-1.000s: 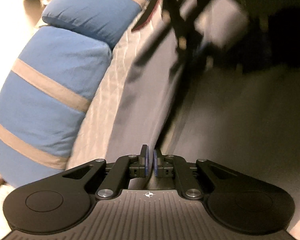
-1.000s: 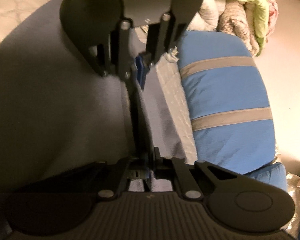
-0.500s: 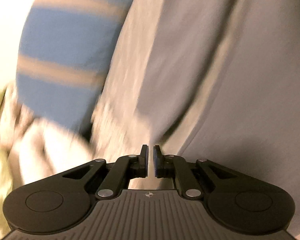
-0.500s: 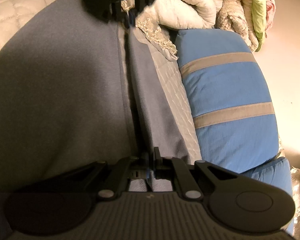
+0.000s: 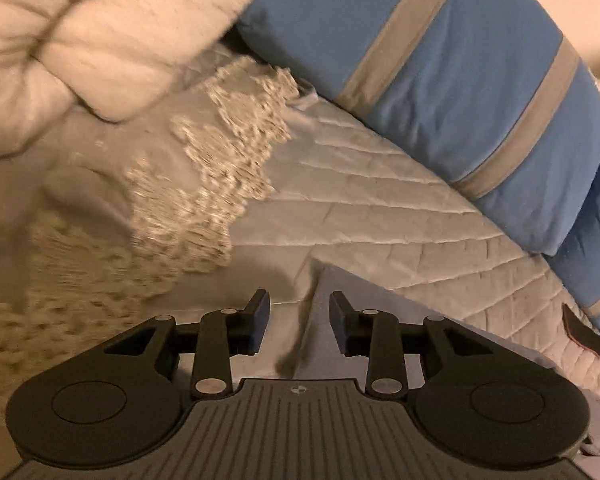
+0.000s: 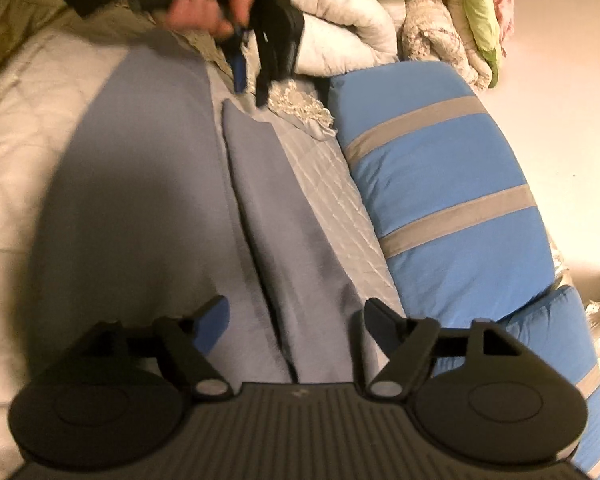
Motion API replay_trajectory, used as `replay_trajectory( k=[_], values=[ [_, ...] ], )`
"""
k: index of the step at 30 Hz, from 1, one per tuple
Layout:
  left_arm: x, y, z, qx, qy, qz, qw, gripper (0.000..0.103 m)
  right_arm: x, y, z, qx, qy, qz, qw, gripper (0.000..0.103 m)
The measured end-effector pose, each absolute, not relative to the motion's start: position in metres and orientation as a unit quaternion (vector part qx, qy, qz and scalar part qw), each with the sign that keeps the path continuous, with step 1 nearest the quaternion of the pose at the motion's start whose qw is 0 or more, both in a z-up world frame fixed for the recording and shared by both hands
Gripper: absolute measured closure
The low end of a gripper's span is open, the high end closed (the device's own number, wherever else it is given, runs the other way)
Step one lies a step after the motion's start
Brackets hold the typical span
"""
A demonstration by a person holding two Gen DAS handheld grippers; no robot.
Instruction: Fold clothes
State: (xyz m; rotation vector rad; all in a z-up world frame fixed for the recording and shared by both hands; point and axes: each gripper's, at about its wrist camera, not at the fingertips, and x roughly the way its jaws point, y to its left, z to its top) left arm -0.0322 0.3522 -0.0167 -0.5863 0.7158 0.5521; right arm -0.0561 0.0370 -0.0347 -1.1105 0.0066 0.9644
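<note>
bed quilt point(image 6: 324, 168): white, quilted, under everything; bare strip runs fwd-right of my R gripper, also ahead of my L.
blue cushion point(image 6: 452, 208): grey stripes, on far right of R gripper, along quilt edge; in L view it's ahead-right point(image 5: 460, 80).
grey garment point(image 6: 140, 200): task item, spread flat on quilt, directly ahead of R gripper and out to its left. Folded-over flap point(image 6: 284, 240) w/ long crease runs fwd from between my R jaws. In L view one corner of it point(image 5: 340, 320) sits just below/ahead of L jaws.
white duvet point(image 5: 80, 32): bunched, ahead-left of L gripper.
lace trim point(image 5: 216, 184): ahead of L, blurred.
R gripper point(image 6: 296, 320): jaws wide apart, just been opening; flap lies below gap, pads not pressing on it.
L gripper point(image 5: 299, 312): jaws part open, just been opening, garment corner below gap, no grip. Seen from R view point(image 6: 252, 76) far ahead, my hand point(image 6: 204, 8) on it.
</note>
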Motion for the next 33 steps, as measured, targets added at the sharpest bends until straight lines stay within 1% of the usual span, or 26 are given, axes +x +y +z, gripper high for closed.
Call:
replay_trajectory(
  k=[3,6,7,8,9,10,15,18,24,30,33],
  values=[
    [-0.019,0.343,-0.022,-0.229,0.343,0.253,0.875,0.071,-0.065,0.024,-0.03,-0.503,-0.004,0.435,0.747,0.017],
    [-0.009,0.338,-0.024,-0.201,0.352,0.246,0.881,0.073,-0.069,0.012,-0.026,-0.488,0.01,0.439,0.755,0.016],
    [-0.007,0.336,-0.025,-0.196,0.355,0.239,0.882,0.076,-0.07,0.009,-0.025,-0.482,0.018,0.442,0.756,0.016],
    [-0.003,0.334,-0.026,-0.191,0.358,0.229,0.885,0.086,-0.07,0.008,-0.026,-0.481,0.025,0.444,0.756,0.016],
    [0.001,0.333,-0.027,-0.187,0.359,0.221,0.887,0.098,-0.07,0.008,-0.028,-0.483,0.027,0.444,0.754,0.015],
    [0.003,0.332,-0.027,-0.185,0.357,0.219,0.889,0.099,-0.071,0.007,-0.03,-0.485,0.03,0.445,0.752,0.015],
    [0.005,0.328,-0.016,-0.146,0.322,0.252,0.901,0.099,-0.067,0.007,-0.035,-0.491,0.043,0.436,0.753,0.015],
    [0.003,0.331,-0.007,-0.142,0.305,0.285,0.898,0.099,-0.062,0.005,-0.031,-0.478,0.057,0.43,0.764,0.015],
    [-0.001,0.346,-0.004,-0.139,0.308,0.342,0.877,0.099,-0.05,0.001,-0.027,-0.461,0.077,0.418,0.779,0.014],
    [0.0,0.341,-0.003,-0.099,0.313,0.356,0.875,0.099,-0.03,-0.006,-0.017,-0.431,0.104,0.393,0.805,0.014],
    [0.0,0.342,-0.004,-0.109,0.312,0.344,0.879,0.095,-0.025,-0.007,-0.012,-0.417,0.115,0.379,0.818,0.014]
  ],
)
